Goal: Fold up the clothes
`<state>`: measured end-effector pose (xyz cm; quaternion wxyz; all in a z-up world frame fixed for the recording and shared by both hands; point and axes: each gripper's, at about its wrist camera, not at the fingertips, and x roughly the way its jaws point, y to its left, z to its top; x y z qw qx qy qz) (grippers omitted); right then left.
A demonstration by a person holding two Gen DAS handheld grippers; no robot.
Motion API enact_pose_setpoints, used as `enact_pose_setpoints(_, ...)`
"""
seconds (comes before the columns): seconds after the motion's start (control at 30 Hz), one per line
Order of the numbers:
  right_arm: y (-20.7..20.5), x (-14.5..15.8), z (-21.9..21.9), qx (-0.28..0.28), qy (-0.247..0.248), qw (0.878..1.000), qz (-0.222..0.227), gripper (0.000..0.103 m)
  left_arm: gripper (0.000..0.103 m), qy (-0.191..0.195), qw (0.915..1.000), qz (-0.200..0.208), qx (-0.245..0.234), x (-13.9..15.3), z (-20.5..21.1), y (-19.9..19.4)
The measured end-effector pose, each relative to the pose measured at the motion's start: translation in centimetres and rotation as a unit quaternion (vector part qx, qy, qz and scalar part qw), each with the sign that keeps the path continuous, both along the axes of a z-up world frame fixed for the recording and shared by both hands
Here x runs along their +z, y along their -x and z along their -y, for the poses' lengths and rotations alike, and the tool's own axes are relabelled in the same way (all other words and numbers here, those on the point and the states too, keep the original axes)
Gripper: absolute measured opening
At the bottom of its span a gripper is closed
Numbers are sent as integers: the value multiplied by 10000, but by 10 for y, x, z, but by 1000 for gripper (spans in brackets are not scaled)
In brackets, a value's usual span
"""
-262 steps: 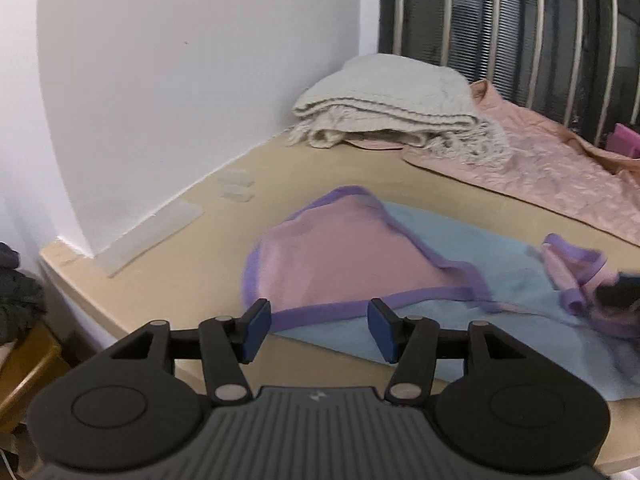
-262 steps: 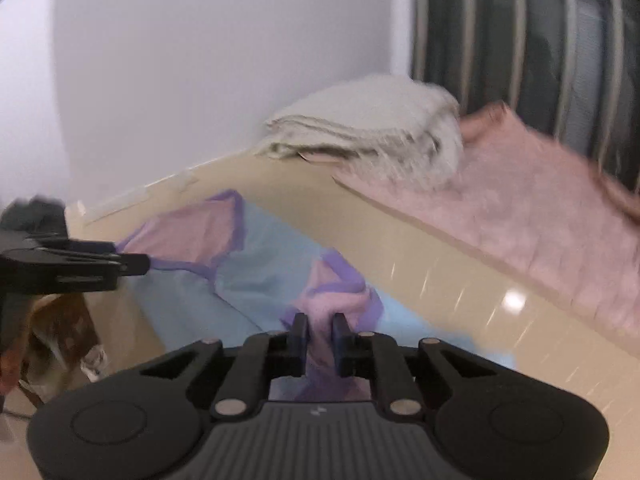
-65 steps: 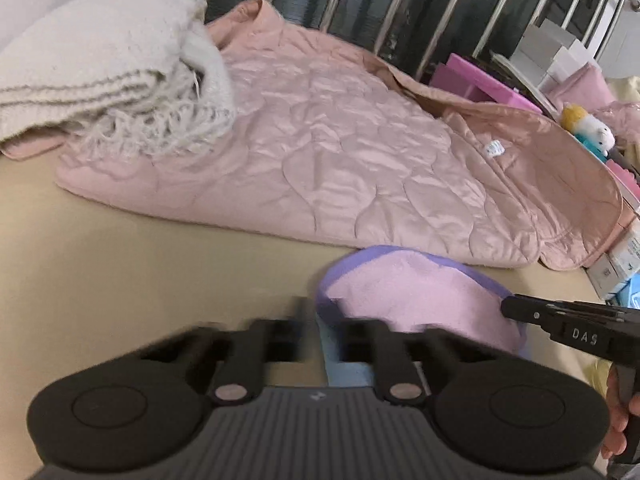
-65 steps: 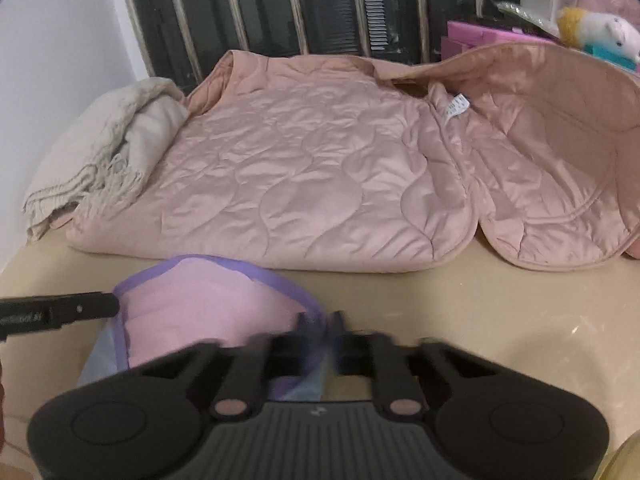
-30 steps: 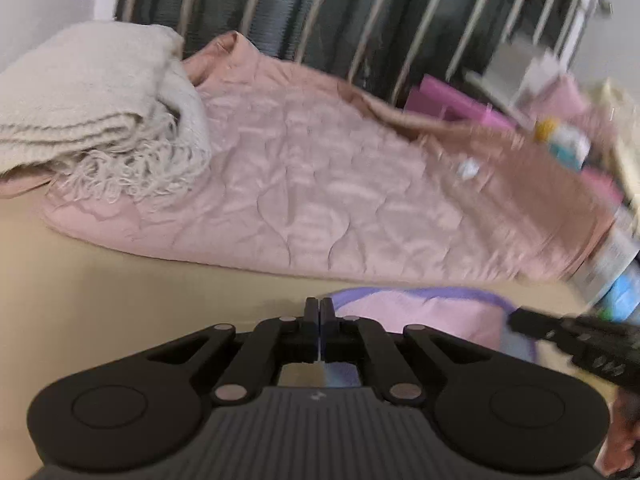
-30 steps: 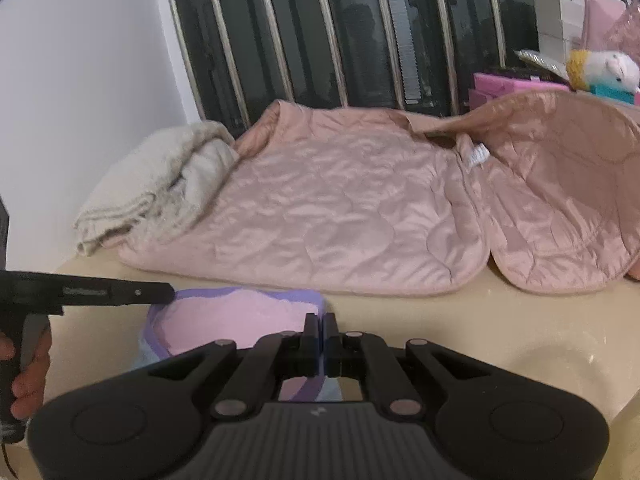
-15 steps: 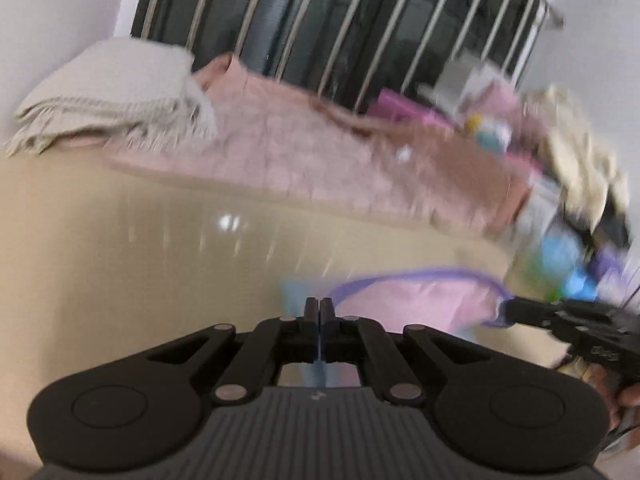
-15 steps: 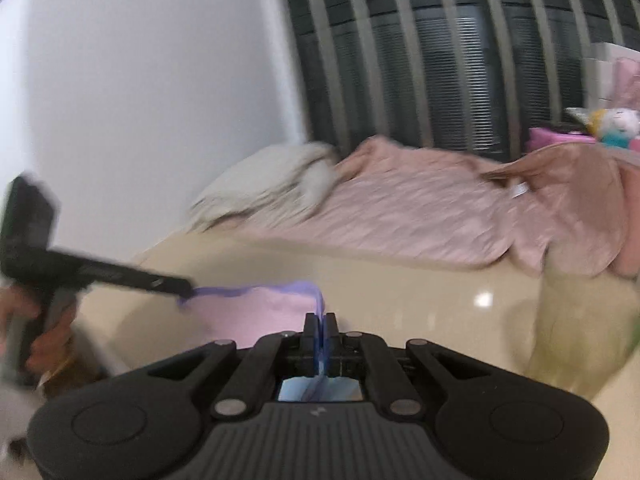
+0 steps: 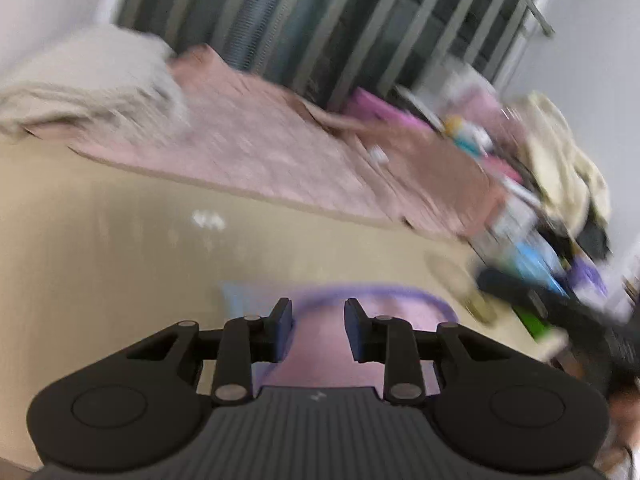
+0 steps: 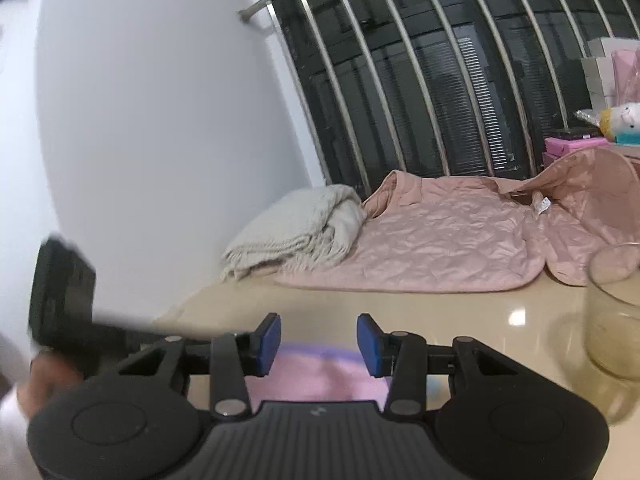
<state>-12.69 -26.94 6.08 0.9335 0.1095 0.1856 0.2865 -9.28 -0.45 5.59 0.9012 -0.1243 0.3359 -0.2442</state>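
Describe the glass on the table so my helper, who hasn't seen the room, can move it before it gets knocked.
Start at the barred window and come down to the pink quilted jacket spread on the beige table. The glass stands upright just in front of the jacket's near edge. It is the only clear, hard thing there; everything nearby is cloth.

Black left gripper (image 9: 318, 312), blue pads (image 10: 269, 338), silver pivot screws

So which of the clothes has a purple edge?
The small pink garment lying right under the hand-held grippers. The quilted pink jacket and folded cream blanket farther back have none.
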Motion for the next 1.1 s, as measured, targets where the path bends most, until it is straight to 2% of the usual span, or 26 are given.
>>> enact_pose_setpoints(0.13,-38,-10,-10,-272,-60,9982,-535,41,28,-28,9987,-30,-500,-8,3,13)
enact_pose_setpoints(0.2,-58,-22,-8,-209,-243,9942,-1026,42,28,-53,9978,-47,-657,-9,0,20)
enact_pose_setpoints(0.33,-69,-39,0,183,-520,9866,-1539,40,28,217,9970,-29,-747,-5,-22,32)
enact_pose_setpoints(0.4,-60,-42,5,346,-512,9869,-1493,26,41,572,9967,16,-570,1,-37,30)
enact_pose_setpoints(0.47,-47,-43,8,460,-353,9898,-1298,7,45,727,9971,81,-214,7,-47,23)
enact_pose_setpoints(0.57,-20,-41,12,744,-51,9939,-807,5,45,720,9969,63,306,10,-50,2)
enact_pose_setpoints(0.63,-4,-40,13,950,150,9933,-639,5,45,602,9973,-24,422,5,-42,-13)
enact_pose_setpoints(0.73,6,-32,17,895,141,9950,-420,11,45,481,9984,-183,219,-3,-24,-27)
enact_pose_setpoints(0.77,7,-28,19,736,103,9966,-345,26,45,479,9985,-243,65,-6,-18,-29)
enact_pose_setpoints(0.83,1,-25,22,259,296,9989,-259,45,45,428,9987,-275,-90,-10,-12,-27)
enact_pose_setpoints(0.93,-13,-29,16,63,725,9970,-261,43,45,330,9988,-303,-176,-14,-10,-24)
enact_pose_setpoints(0.97,-19,-32,14,87,786,9963,-325,41,43,314,9988,-318,-214,-16,-10,-24)
enact_pose_setpoints(1.0,-25,-35,13,151,794,9959,-417,37,30,291,9988,-330,-231,-17,-10,-24)
enact_pose_setpoints(1.03,-29,-39,14,227,806,9952,-516,23,20,259,9989,-337,-221,-18,-9,-24)
enact_pose_setpoints(1.07,-32,-42,12,286,836,9943,-595,10,5,227,9989,-344,-212,-18,-9,-24)
enact_pose_setpoints(1.1,-34,-45,10,343,868,9934,-672,6,4,225,9990,-334,-192,-18,-10,-23)
